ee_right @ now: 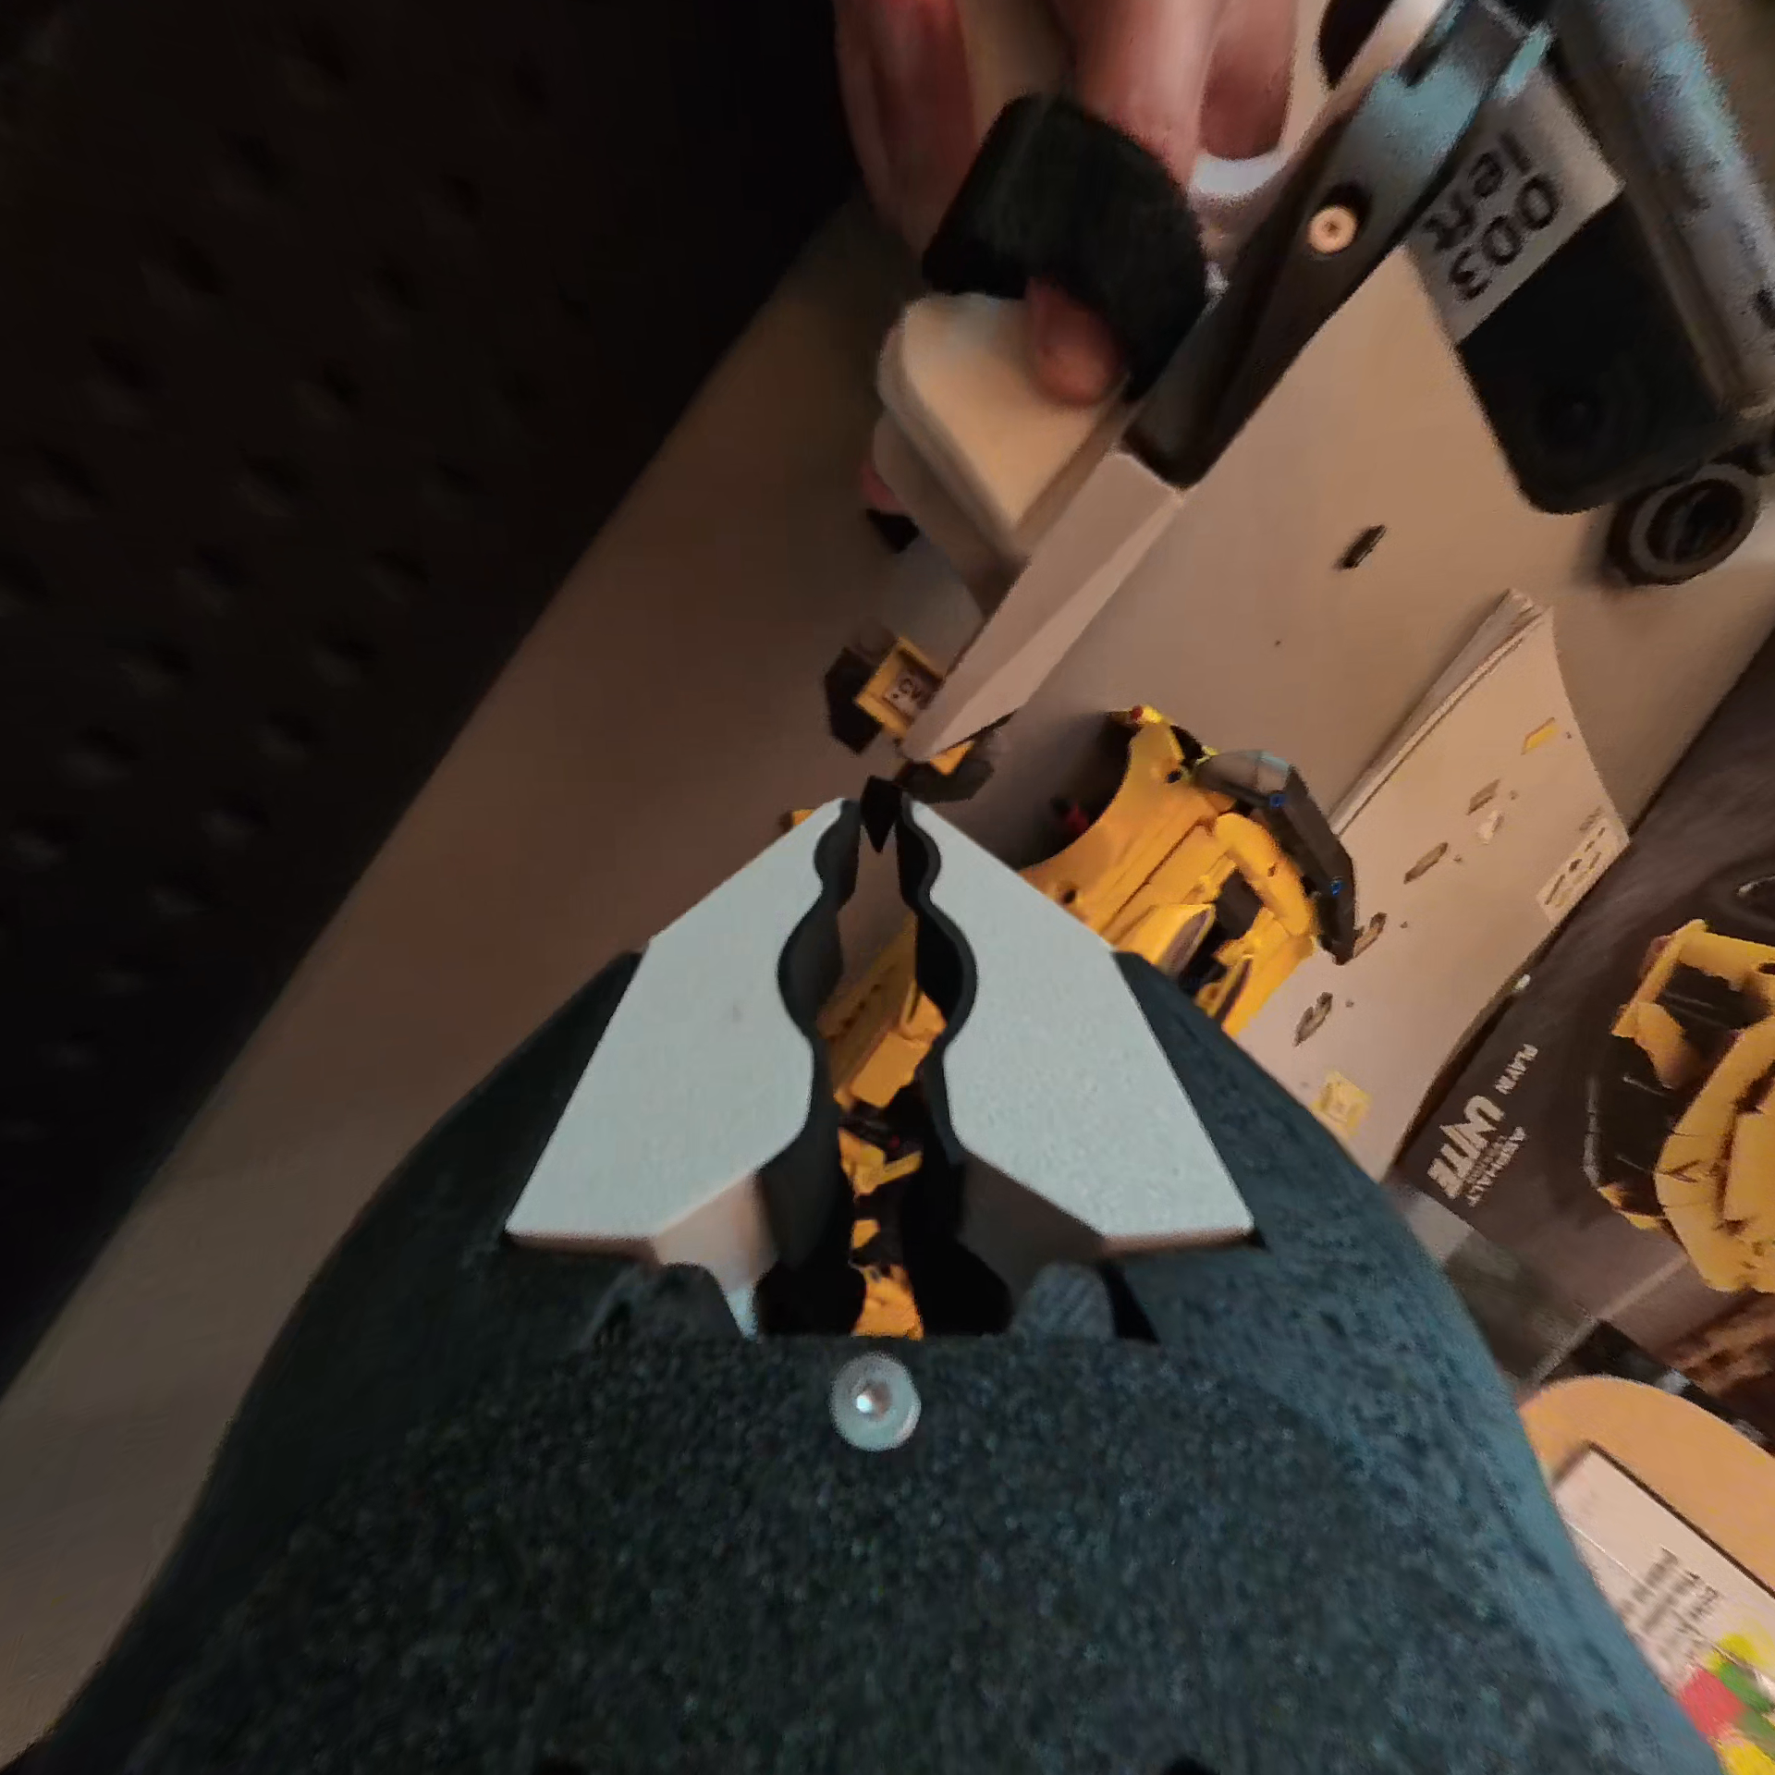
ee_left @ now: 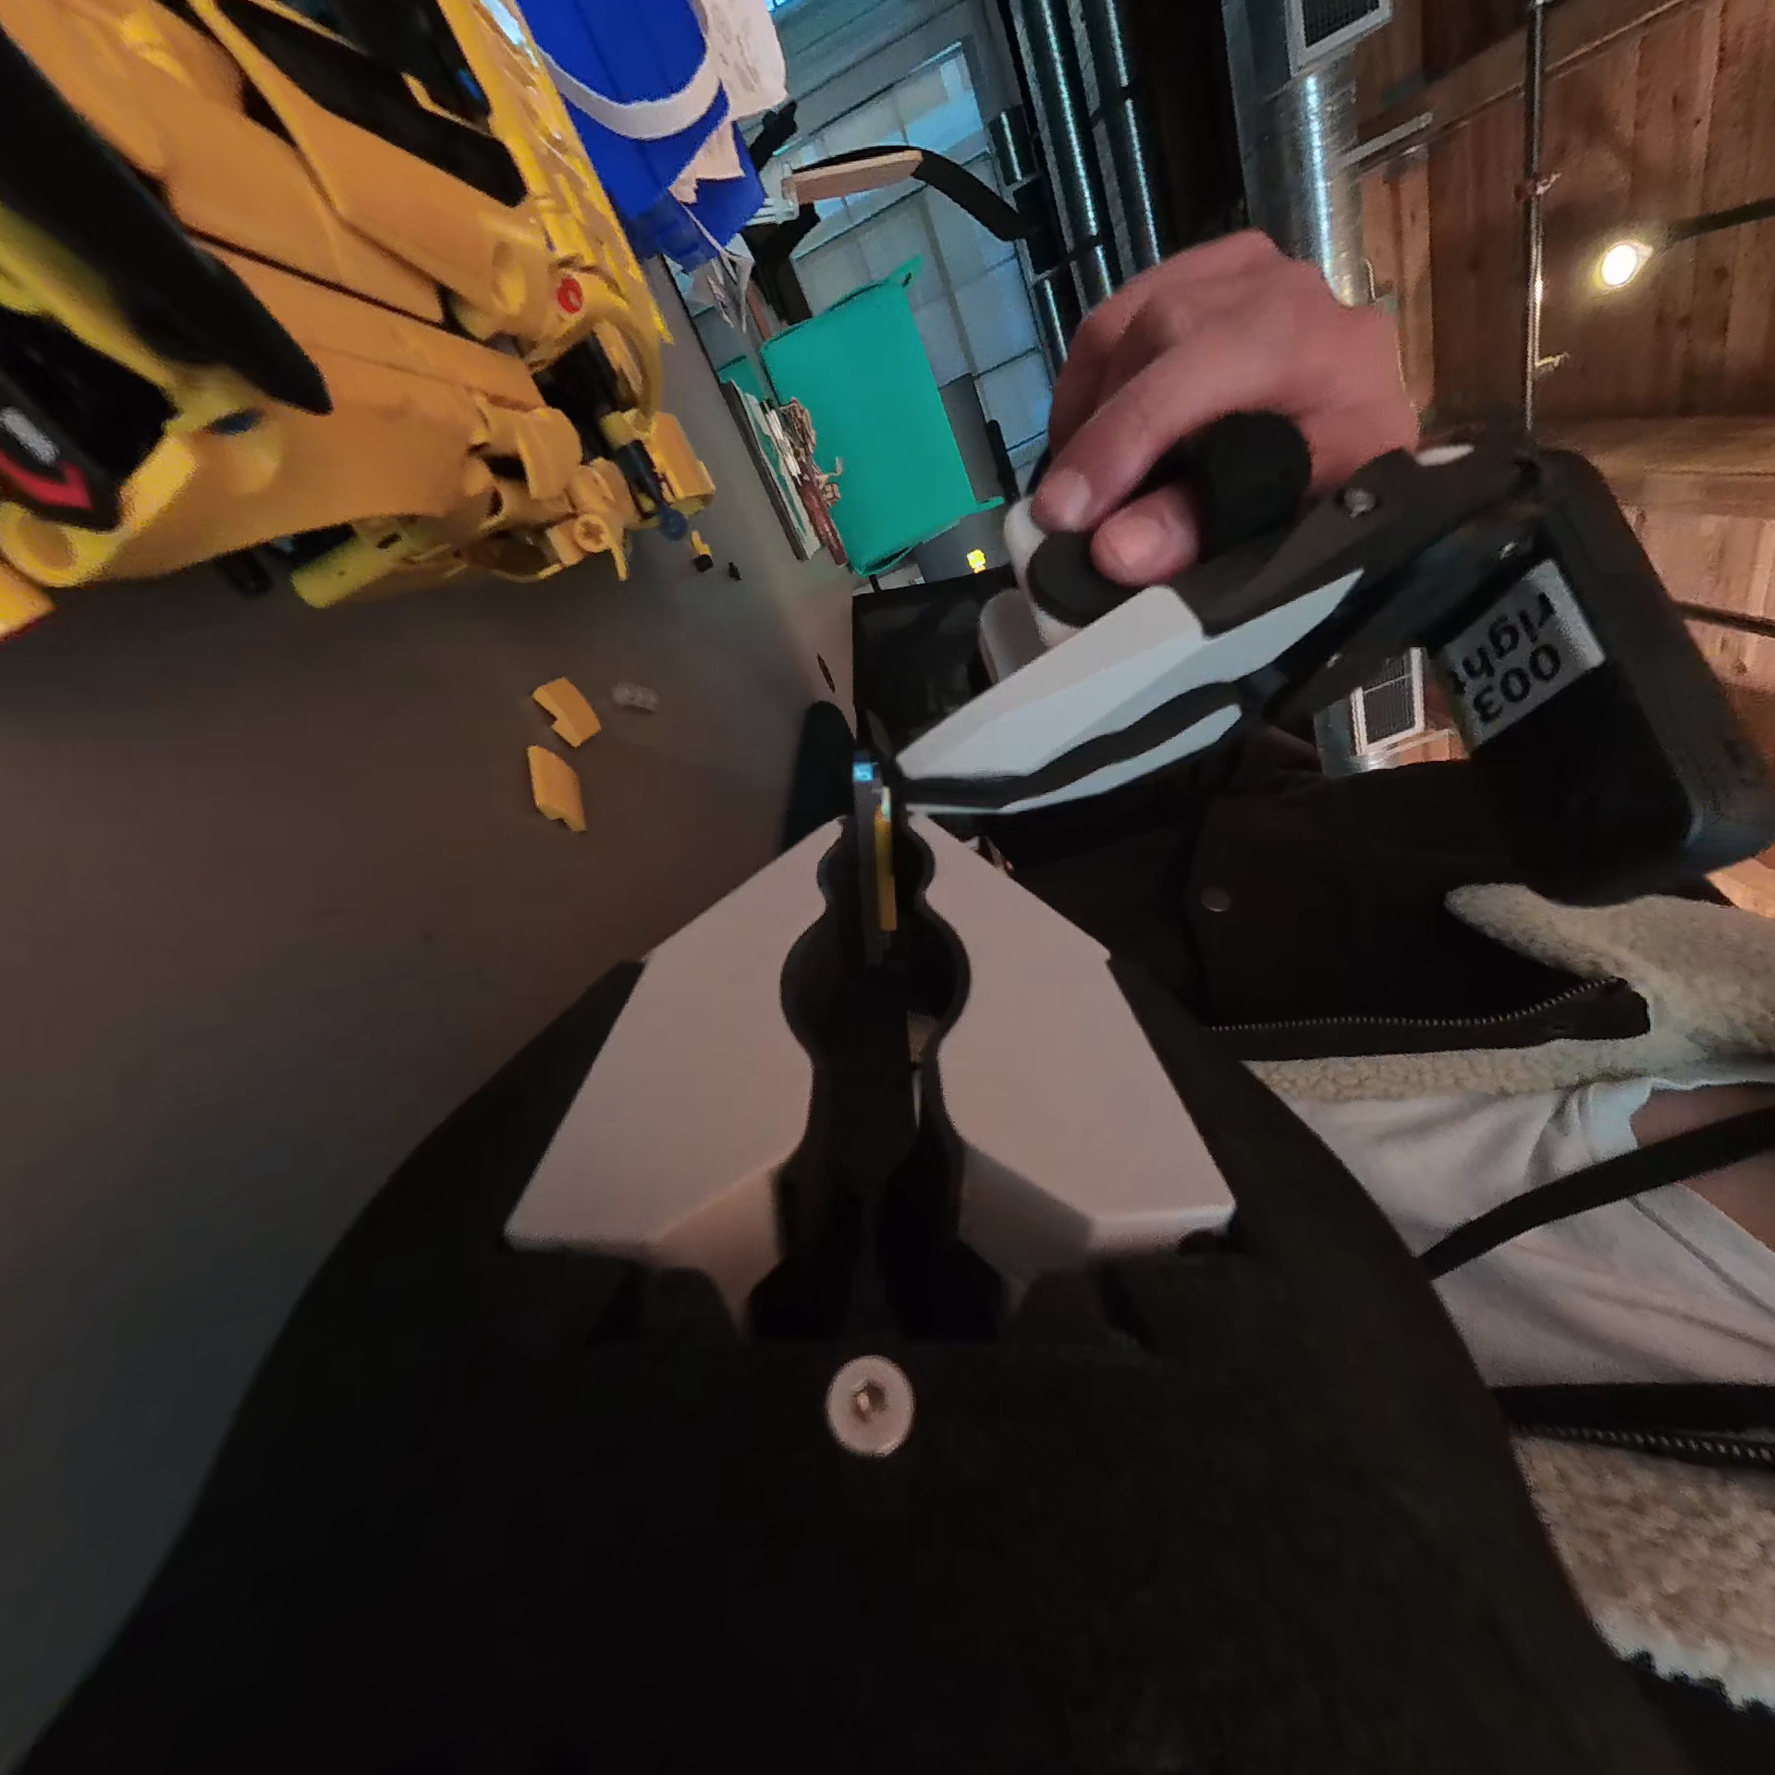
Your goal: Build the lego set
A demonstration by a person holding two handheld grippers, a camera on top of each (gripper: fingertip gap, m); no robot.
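My left gripper (ee_left: 879, 838) is shut on a thin yellow and black lego piece (ee_left: 887, 888), seen edge-on between the fingers. It is held above the grey table (ee_left: 288, 960). My right gripper (ee_right: 876, 814) is shut on a small black piece (ee_right: 876, 821) at its tips. In the left wrist view the right gripper (ee_left: 908, 780) comes in from the right, its tips touching the top of the yellow and black piece. In the right wrist view the left gripper (ee_right: 946, 754) holds that piece (ee_right: 888, 693) just beyond my tips. The yellow lego car (ee_left: 317, 317) stands on the table, also in the right wrist view (ee_right: 1181, 864).
Two loose yellow curved pieces (ee_left: 562, 754) and a clear piece (ee_left: 634, 696) lie on the table. An instruction booklet (ee_right: 1479, 768) and the set's box (ee_right: 1585, 1105) lie beside the car. A teal bin (ee_left: 864, 423) and a blue bin (ee_left: 634, 96) stand farther back. My two grippers' fingertips are within a few centimetres of each other.
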